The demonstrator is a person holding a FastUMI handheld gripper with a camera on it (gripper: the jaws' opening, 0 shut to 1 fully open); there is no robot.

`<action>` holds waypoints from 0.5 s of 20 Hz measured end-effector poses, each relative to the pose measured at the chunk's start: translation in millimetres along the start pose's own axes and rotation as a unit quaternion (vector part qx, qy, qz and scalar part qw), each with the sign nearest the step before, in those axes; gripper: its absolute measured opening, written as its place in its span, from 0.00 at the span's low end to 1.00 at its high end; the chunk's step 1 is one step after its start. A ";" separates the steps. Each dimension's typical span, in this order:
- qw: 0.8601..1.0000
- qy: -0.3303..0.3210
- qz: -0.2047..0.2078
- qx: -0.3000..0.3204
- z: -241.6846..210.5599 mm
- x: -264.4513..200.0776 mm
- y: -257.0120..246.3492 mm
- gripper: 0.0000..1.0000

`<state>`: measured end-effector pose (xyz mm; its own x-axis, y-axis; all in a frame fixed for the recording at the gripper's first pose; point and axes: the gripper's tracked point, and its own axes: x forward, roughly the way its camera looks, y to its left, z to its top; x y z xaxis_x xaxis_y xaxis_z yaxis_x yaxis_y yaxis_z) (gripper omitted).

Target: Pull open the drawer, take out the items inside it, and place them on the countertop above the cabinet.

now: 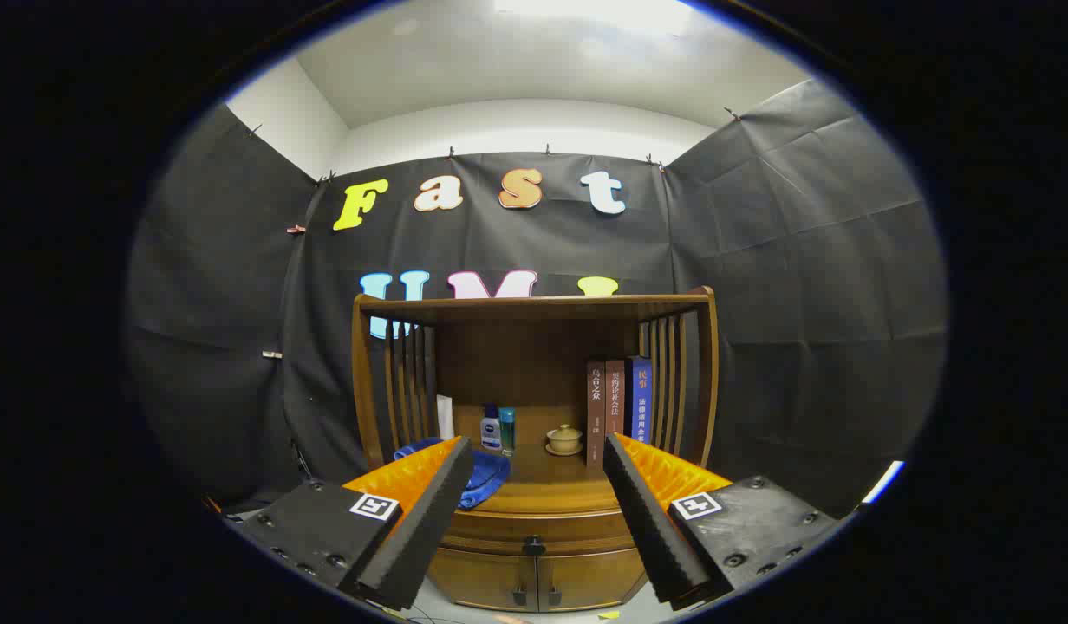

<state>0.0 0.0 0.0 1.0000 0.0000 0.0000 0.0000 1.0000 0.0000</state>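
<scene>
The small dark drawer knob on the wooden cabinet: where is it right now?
In the gripper view, the small dark drawer knob sits centred on the closed drawer front, between and beyond the open gripper, just above the two lower doors.

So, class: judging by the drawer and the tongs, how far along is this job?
Nothing looks done: the drawer is shut, its knob untouched. The tongs are open and empty, apart from the cabinet. Left: pull the drawer, lift out its contents, set them on the countertop.

A gripper (534, 451) finger hides part of the blue cloth (486, 475) on the countertop (543, 485).
</scene>
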 end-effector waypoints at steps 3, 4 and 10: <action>1.000 0.002 0.000 -0.005 0.2 -1.9 -1.9 0.99; 1.000 0.001 0.000 -0.005 1.2 -2.4 -2.4 0.99; 1.000 0.002 -0.003 -0.003 1.5 -5.4 -8.8 0.99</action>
<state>-5.4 -8.8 1.5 1.0000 -0.0058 -0.0032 0.0058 1.0000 -0.0058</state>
